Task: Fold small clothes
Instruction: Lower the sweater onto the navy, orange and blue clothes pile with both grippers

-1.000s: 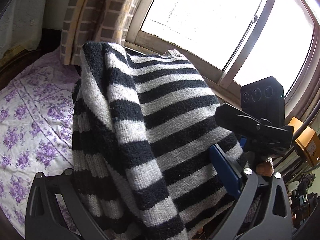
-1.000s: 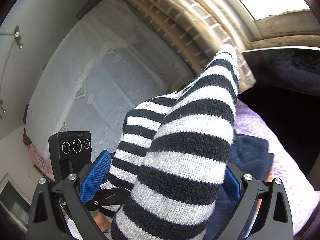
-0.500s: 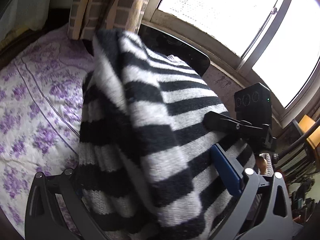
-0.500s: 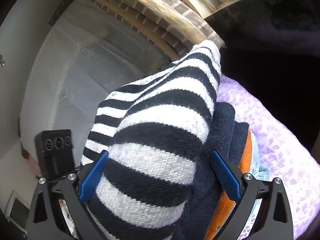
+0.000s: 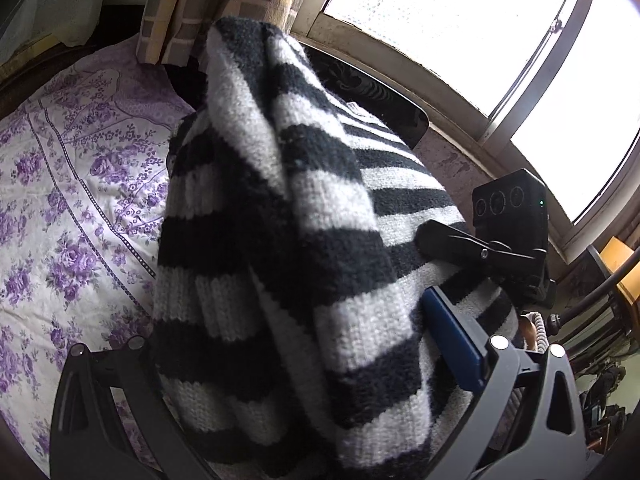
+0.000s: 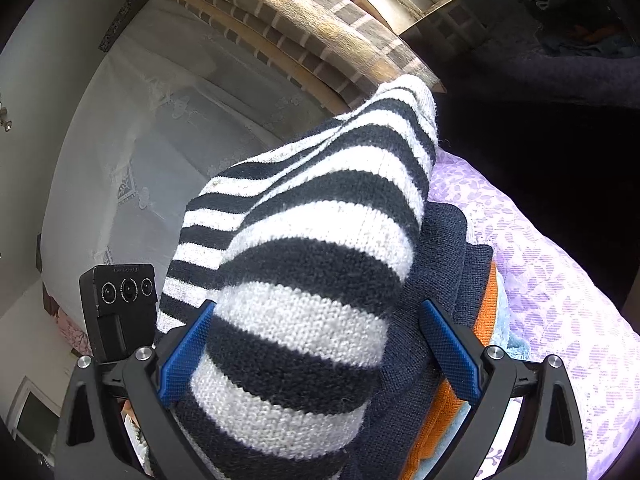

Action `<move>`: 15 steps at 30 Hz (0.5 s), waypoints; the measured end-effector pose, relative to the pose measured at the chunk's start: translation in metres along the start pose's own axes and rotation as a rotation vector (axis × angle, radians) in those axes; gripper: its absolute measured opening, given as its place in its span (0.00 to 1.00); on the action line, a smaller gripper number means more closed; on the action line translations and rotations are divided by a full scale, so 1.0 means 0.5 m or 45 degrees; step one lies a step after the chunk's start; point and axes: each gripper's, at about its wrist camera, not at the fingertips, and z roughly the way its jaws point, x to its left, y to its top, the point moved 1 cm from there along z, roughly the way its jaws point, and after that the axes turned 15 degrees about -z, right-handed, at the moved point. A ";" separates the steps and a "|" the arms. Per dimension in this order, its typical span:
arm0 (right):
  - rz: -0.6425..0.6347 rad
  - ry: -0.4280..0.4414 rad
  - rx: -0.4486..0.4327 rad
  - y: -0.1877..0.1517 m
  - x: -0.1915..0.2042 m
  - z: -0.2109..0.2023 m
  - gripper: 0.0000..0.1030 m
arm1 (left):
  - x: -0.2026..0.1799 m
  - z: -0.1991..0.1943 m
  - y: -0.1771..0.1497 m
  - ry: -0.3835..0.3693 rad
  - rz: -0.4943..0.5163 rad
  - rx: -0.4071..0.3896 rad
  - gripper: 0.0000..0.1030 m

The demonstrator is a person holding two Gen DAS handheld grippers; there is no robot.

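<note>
Black-and-white striped knit sweater (image 5: 304, 264) fills centre frame, clamped by left gripper (image 5: 288, 364); right gripper (image 6: 320, 356) clamped on it too, above folded navy-and-orange clothes pile (image 6: 452, 320) lower right.

A black-and-grey striped knitted sweater (image 5: 304, 248) fills the space between the two fingers of the left tool (image 5: 304, 364) and bulges up and forward from them. The blue pad (image 5: 452, 340) of the right-hand finger presses against the knit; the left-hand finger's pad is hidden behind the fabric. To the tool's left lies a bed sheet (image 5: 68, 216) printed with purple flowers. Beyond the sweater, up and to the right, a bright window (image 5: 460, 28) shows. The right tool (image 5: 508, 232) sits just right of the sweater, touching it.
</note>
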 end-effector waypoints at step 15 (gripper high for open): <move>-0.195 -0.290 0.012 0.036 0.090 -0.072 0.96 | -0.060 -0.137 -0.011 0.314 0.117 -0.319 0.96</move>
